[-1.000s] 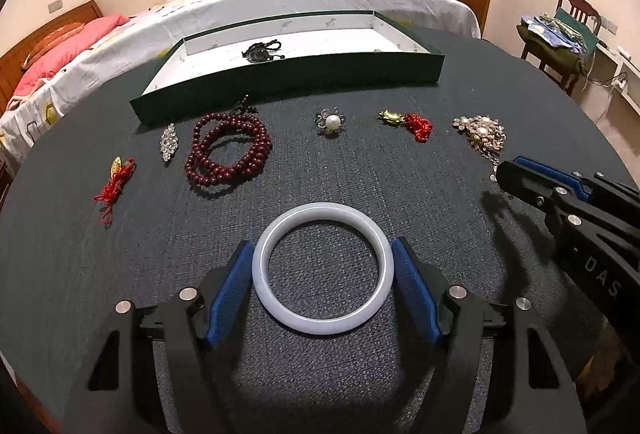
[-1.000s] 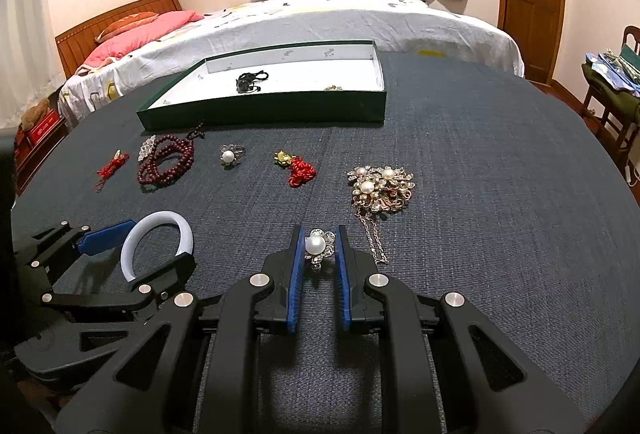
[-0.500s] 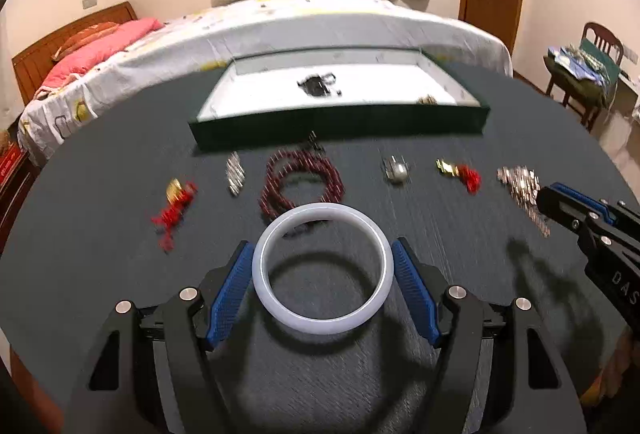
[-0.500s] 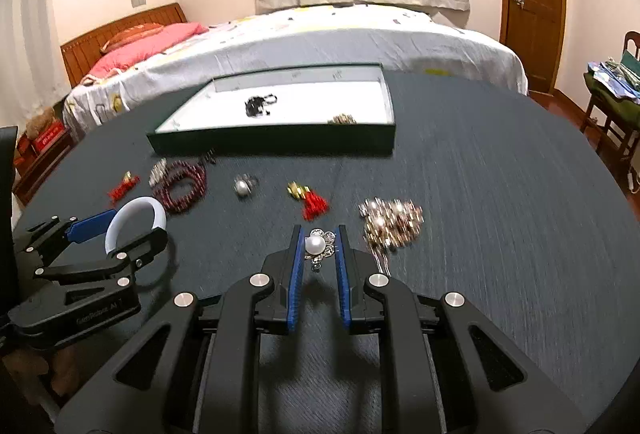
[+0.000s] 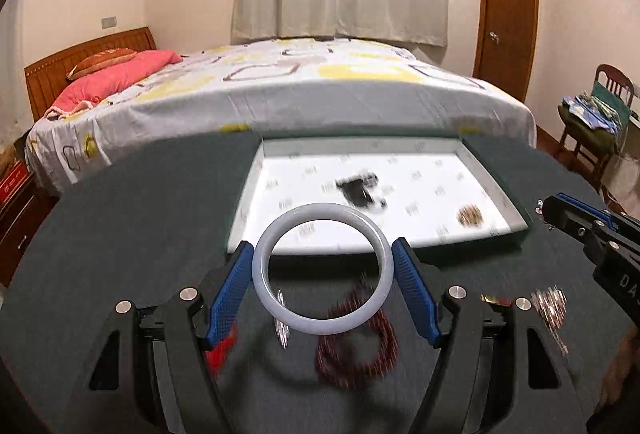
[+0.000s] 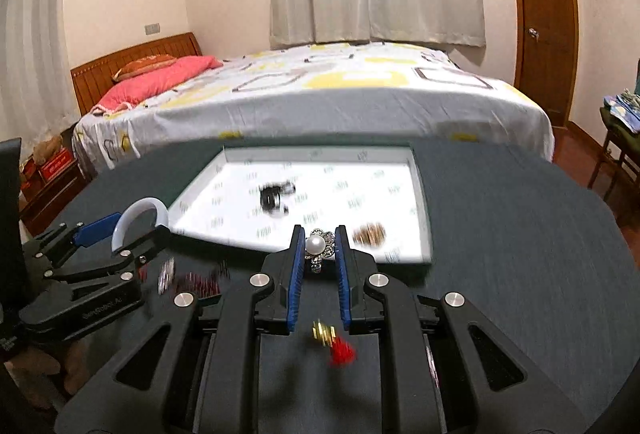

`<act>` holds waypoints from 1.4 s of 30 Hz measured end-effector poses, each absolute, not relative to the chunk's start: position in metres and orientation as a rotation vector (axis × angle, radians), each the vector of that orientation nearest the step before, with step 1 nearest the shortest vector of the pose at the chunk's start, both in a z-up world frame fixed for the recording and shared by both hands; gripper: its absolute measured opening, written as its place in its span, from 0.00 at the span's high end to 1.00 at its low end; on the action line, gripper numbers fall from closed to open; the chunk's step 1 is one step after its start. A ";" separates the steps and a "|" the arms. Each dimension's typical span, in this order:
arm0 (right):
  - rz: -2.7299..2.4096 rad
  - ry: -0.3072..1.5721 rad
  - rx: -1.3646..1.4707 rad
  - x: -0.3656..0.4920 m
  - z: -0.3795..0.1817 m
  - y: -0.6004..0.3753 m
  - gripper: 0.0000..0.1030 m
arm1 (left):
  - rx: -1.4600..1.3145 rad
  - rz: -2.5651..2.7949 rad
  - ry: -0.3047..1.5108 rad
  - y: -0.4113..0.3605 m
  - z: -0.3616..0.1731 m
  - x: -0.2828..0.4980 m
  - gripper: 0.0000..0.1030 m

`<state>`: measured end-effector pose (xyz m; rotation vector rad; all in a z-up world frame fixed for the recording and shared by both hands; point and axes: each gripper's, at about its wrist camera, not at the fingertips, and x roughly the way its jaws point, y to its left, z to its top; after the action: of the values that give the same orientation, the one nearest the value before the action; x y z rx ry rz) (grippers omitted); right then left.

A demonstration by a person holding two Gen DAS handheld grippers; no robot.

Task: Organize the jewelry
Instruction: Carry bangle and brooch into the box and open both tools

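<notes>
dark cloth table (image 5: 120, 202), bed behind. left gripper (image 5: 323, 282) jaws wide, clamping white bangle (image 5: 322, 270); right gripper (image 6: 318, 254) jaws narrow, pinching pearl brooch (image 6: 318, 246). both at tray (image 6: 420, 170) near edge. clear rim, lower onto bare lining, then let go gently.

Little lettering can be read. At the right edge of the left wrist view, the white letters "DA" are seen on the black body of the right gripper (image 5: 560, 208), the rest being cut off. At the lower left of the right wrist view, a pale line of print is carried on the body of the left gripper (image 6: 134, 230), but it is too blurred to be read. Small dark marks are printed across the white tray lining (image 6: 352, 190); they cannot be made out.
</notes>
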<state>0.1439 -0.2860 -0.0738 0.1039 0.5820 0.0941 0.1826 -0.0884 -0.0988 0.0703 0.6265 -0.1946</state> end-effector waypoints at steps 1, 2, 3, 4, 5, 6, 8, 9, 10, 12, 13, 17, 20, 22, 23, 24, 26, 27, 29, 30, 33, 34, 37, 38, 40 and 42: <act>0.095 0.576 0.100 0.154 -0.072 -0.285 0.85 | 0.070 -0.191 0.618 -0.088 -0.097 0.190 0.34; 0.095 0.569 0.097 0.162 -0.071 -0.283 0.85 | 0.069 -0.190 0.611 -0.089 -0.096 0.195 0.34; 0.096 0.564 0.096 0.168 -0.070 -0.281 0.85 | 0.069 -0.190 0.600 -0.090 -0.095 0.205 0.34; 0.096 0.561 0.095 0.178 -0.071 -0.280 0.85 | 0.071 -0.189 0.592 -0.091 -0.094 0.211 0.34; 0.096 0.559 0.097 0.186 -0.072 -0.279 0.85 | 0.072 -0.187 0.584 -0.092 -0.094 0.218 0.34; 0.095 0.558 0.097 0.193 -0.073 -0.278 0.85 | 0.073 -0.185 0.579 -0.093 -0.095 0.224 0.34; 0.090 0.561 0.094 0.206 -0.079 -0.276 0.85 | 0.083 -0.181 0.593 -0.096 -0.101 0.242 0.34; 0.087 0.569 0.093 0.214 -0.083 -0.275 0.85 | 0.086 -0.180 0.612 -0.097 -0.107 0.252 0.34; 0.085 0.582 0.093 0.220 -0.088 -0.274 0.85 | 0.087 -0.178 0.627 -0.098 -0.111 0.257 0.34; 0.085 0.621 0.098 0.235 -0.101 -0.275 0.85 | 0.082 -0.182 0.688 -0.098 -0.125 0.272 0.34; 0.085 0.637 0.098 0.239 -0.106 -0.275 0.85 | 0.079 -0.182 0.715 -0.098 -0.131 0.276 0.34; 0.091 0.730 0.094 0.257 -0.132 -0.273 0.85 | 0.056 -0.174 0.814 -0.095 -0.151 0.290 0.34; 0.090 0.766 0.091 0.262 -0.141 -0.271 0.85 | 0.057 -0.181 0.852 -0.096 -0.160 0.294 0.34; 0.084 0.784 0.086 0.264 -0.146 -0.271 0.85 | 0.066 -0.185 0.871 -0.097 -0.165 0.295 0.34; 0.085 0.792 0.090 0.265 -0.148 -0.271 0.85 | 0.068 -0.187 0.882 -0.098 -0.167 0.296 0.34; 0.085 0.797 0.095 0.266 -0.149 -0.272 0.85 | 0.078 -0.185 0.891 -0.099 -0.170 0.296 0.33; 0.084 0.806 0.104 0.268 -0.150 -0.273 0.84 | 0.099 -0.185 0.887 -0.102 -0.171 0.295 0.33; 0.085 0.813 0.106 0.269 -0.151 -0.273 0.82 | 0.100 -0.189 0.892 -0.103 -0.171 0.295 0.33; 0.087 0.817 0.111 0.269 -0.151 -0.274 0.73 | 0.106 -0.188 0.888 -0.103 -0.171 0.296 0.33; 0.086 0.814 0.113 0.268 -0.151 -0.275 0.71 | 0.104 -0.189 0.890 -0.103 -0.171 0.296 0.33; 0.082 0.796 0.107 0.265 -0.148 -0.275 0.71 | 0.102 -0.196 0.895 -0.102 -0.170 0.298 0.33; 0.083 0.789 0.110 0.264 -0.145 -0.276 0.71 | 0.099 -0.196 0.898 -0.100 -0.169 0.297 0.33; 0.080 0.756 0.118 0.257 -0.135 -0.279 0.71 | 0.078 -0.192 0.874 -0.095 -0.163 0.295 0.33; 0.078 0.738 0.121 0.252 -0.129 -0.281 0.71 | 0.074 -0.189 0.855 -0.094 -0.159 0.292 0.33; 0.077 0.707 0.126 0.244 -0.120 -0.284 0.71 | 0.076 -0.190 0.809 -0.093 -0.148 0.283 0.33; 0.074 0.678 0.122 0.233 -0.110 -0.286 0.71 | 0.066 -0.188 0.762 -0.092 -0.138 0.275 0.33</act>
<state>0.2335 -0.2859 -0.1101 0.1221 0.6780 0.0744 0.2753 -0.0919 -0.1377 0.0662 0.7622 -0.1880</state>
